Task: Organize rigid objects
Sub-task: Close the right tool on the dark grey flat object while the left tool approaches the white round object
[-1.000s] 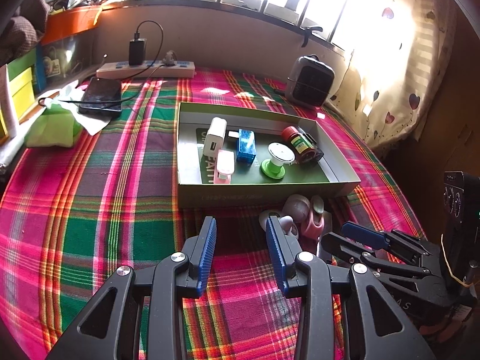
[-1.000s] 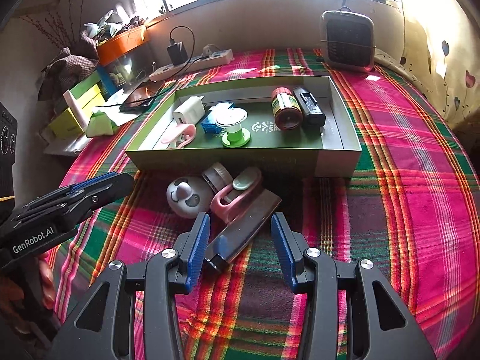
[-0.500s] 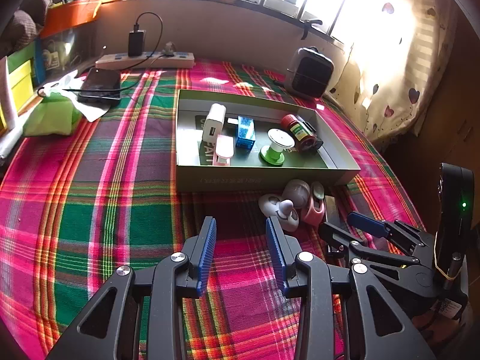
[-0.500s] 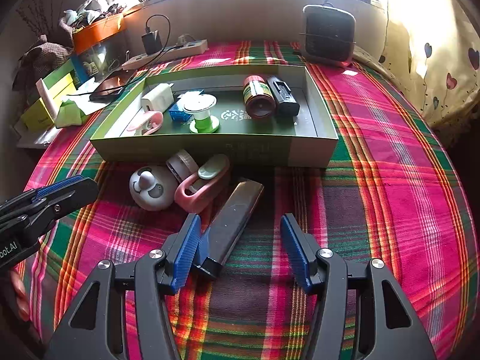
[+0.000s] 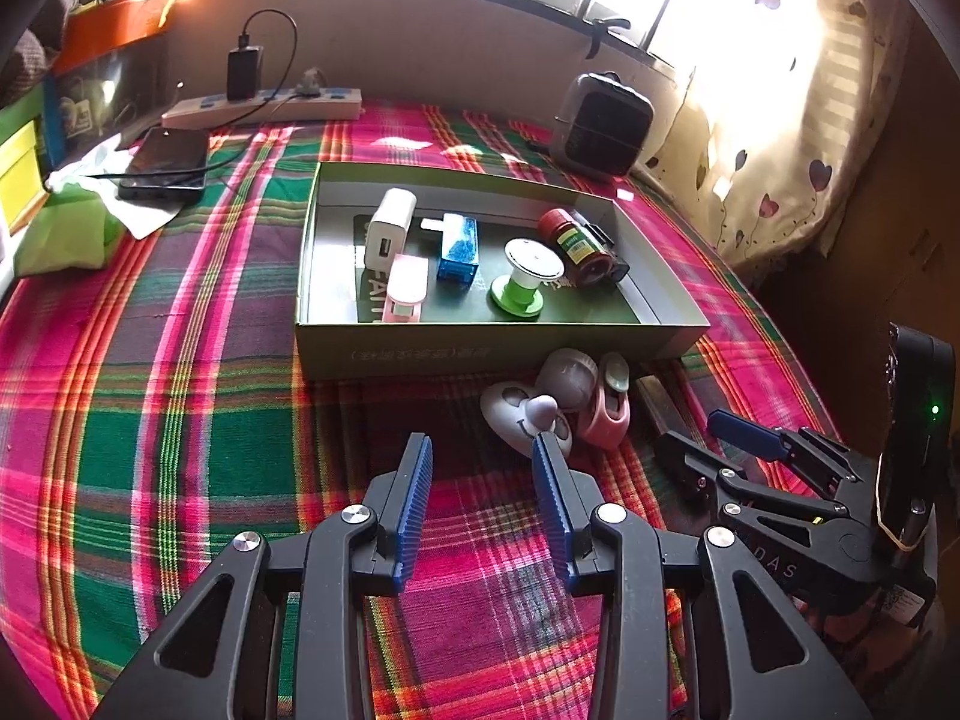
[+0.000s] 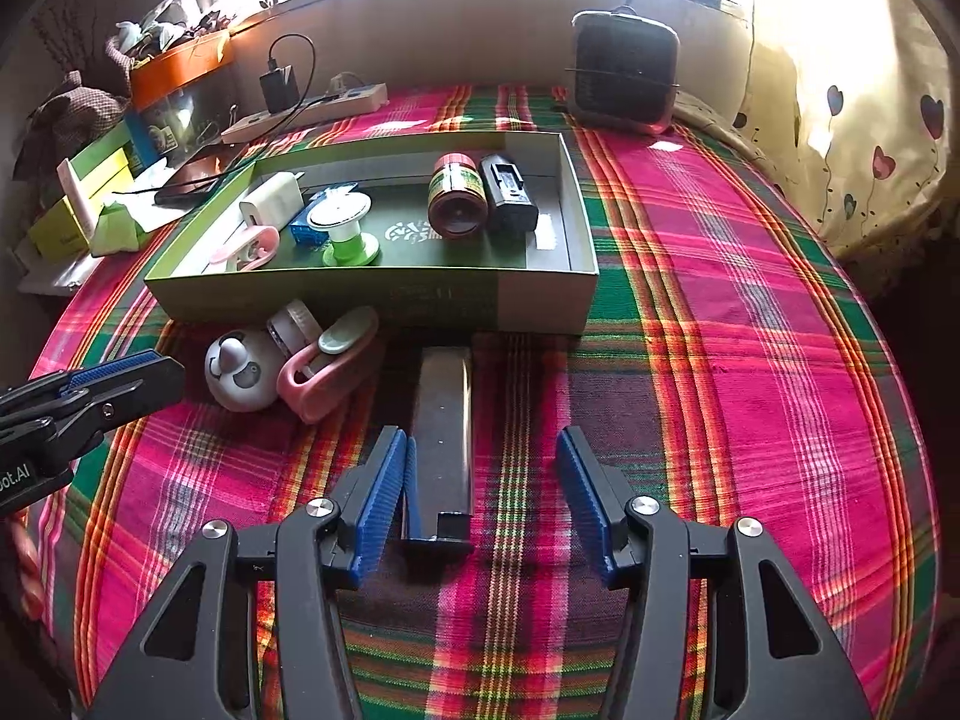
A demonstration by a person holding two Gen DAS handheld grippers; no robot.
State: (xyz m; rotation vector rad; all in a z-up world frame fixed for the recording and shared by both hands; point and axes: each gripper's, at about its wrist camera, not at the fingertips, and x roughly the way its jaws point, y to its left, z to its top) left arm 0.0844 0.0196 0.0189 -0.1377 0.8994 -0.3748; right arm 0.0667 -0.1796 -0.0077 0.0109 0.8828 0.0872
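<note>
A long dark flat bar lies on the plaid cloth between the fingers of my open right gripper, close to the left pad; nothing is gripped. To its left sit a pink clip, a tape roll and a white round face toy. Behind them stands the green box, holding a white charger, a green spool, a red jar and a black block. My left gripper hovers open and empty just short of the face toy.
A small heater stands behind the box. A power strip, a phone and a green pouch lie at the back left. In the left wrist view my right gripper sits low at the right.
My right gripper has opened wider and swung round, so the dark bar now runs straight between its fingers. The left gripper has barely shifted.
</note>
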